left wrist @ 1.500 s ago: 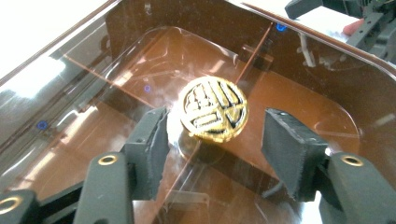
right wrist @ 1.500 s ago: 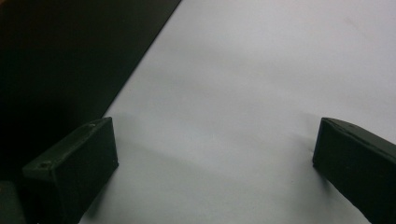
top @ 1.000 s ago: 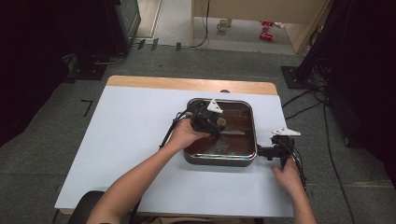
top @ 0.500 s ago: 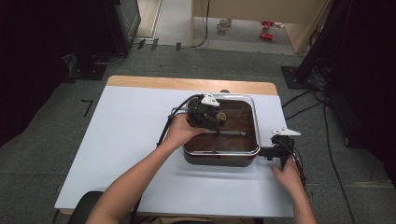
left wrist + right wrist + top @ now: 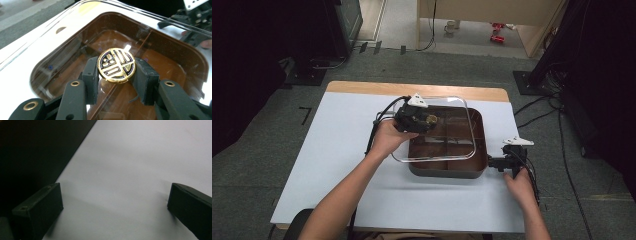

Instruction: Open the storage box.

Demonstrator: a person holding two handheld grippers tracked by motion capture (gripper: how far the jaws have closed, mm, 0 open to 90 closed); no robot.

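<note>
Over the pan [image 5: 447,167], the left gripper [image 5: 428,120] is clamped on the knob [image 5: 116,65], lid [image 5: 432,150] lifted and sliding toward nine o'clock; setting it down remains. Right gripper [image 5: 499,163] gapes at three o'clock.

Gold knob [image 5: 116,65] with black line pattern, clear lid [image 5: 462,120], brown box [image 5: 447,172], pale grey-white table [image 5: 322,150]

Black left gripper [image 5: 117,75], brass-ringed screw holes, grey plate, trailing cable

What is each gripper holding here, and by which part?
The left gripper holds the clear lid by its round gold knob, one pad on each side. The right gripper holds nothing; its jaws stand open over the table.
</note>
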